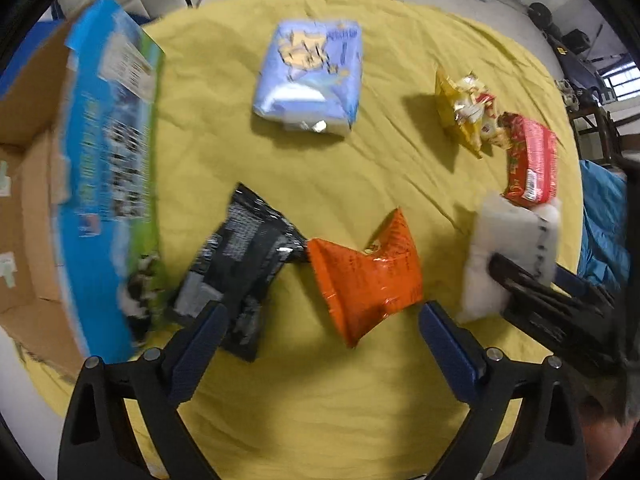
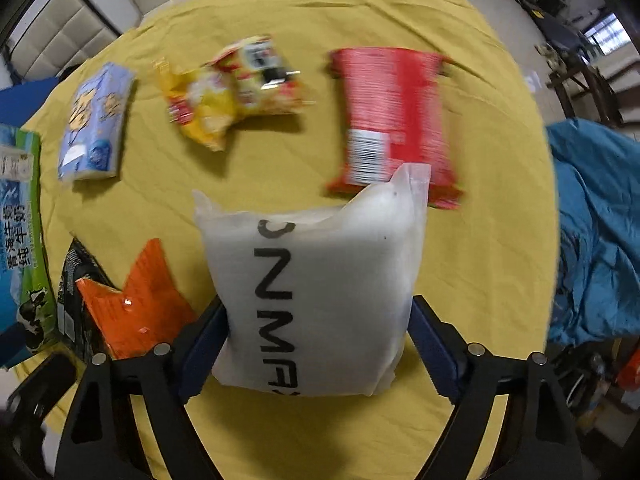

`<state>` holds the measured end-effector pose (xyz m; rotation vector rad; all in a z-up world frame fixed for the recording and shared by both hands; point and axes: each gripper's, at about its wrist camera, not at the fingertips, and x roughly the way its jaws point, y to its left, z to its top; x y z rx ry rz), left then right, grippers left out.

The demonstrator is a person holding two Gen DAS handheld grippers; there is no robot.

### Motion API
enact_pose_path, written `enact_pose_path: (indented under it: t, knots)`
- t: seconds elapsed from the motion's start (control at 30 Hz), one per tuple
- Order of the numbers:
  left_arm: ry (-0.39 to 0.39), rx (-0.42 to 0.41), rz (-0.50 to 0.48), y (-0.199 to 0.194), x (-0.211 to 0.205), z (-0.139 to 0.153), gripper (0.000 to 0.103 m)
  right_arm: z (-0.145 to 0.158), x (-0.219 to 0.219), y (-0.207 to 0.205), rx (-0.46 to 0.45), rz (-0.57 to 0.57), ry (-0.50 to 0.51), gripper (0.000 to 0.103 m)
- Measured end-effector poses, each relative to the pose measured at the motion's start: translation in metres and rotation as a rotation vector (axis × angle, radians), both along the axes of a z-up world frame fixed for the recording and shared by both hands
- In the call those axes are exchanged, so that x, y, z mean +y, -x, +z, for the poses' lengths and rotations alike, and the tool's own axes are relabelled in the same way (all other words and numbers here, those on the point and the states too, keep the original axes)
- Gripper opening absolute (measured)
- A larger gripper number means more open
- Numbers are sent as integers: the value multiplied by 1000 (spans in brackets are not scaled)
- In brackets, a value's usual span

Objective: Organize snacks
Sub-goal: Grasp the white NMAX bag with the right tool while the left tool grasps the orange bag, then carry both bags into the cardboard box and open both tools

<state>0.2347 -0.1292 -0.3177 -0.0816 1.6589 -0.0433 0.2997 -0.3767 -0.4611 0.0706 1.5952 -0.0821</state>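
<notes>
red packet (image 2: 394, 120): print motion-blurred | milk carton (image 2: 20, 240): cut by left edge

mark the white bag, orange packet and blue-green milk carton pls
white bag (image 2: 320, 280): right wrist view, middle of its printed face.
orange packet (image 1: 366, 276): left wrist view, centre of the crumpled foil.
milk carton (image 1: 108, 184): left wrist view, blue printed side panel.

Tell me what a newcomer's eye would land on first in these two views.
First the white pouch with black lettering, clamped in the right tool and filling the middle of the right wrist view. Next the yellow cloth under everything, with the orange bag just ahead of the open left tool. Then the blue-and-green carton by the cardboard box at the left edge.
</notes>
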Motion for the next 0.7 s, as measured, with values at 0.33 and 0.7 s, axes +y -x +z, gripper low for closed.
enact_pose_path:
  t: [0.33, 0.7]
  knots:
    - [77, 159, 73, -22, -16, -73, 93, -18, -46, 8, 20, -68, -7, 89]
    - [39, 75, -6, -16, -40, -75, 49, 3, -21, 15, 21, -44, 25, 74]
